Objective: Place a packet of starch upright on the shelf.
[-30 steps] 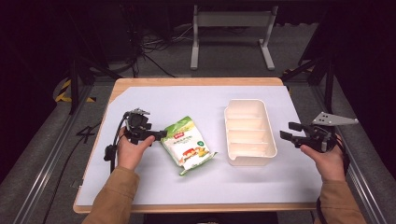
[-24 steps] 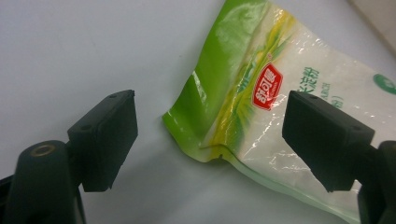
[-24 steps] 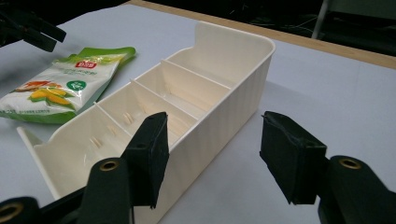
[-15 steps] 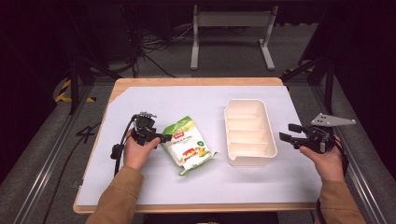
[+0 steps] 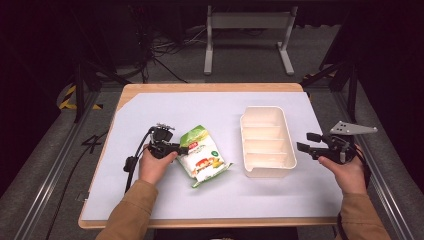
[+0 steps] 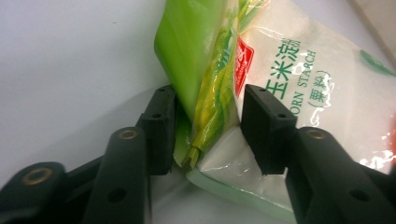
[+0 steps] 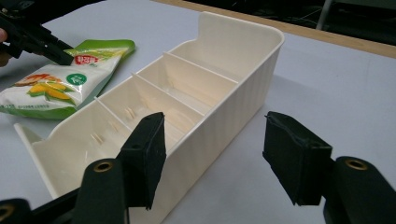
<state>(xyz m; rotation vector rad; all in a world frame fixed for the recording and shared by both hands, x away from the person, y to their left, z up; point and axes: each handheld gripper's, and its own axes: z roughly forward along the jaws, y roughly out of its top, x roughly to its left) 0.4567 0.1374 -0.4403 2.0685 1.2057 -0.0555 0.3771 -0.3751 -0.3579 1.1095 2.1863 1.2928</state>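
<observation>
A starch bag [image 5: 201, 155] lies flat on the tabletop [image 5: 150, 107], left of a tray [image 5: 267, 141]. Its edge is straddled by the left gripper [image 6: 208, 126], jaws parted. The right gripper [image 5: 306, 143] is held open beside the tray.

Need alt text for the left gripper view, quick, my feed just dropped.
Two open black tongs straddle the folded green edge of a corn starch bag lying on the white table, not yet pinching it. The bag's white printed front runs off to the right.
</observation>
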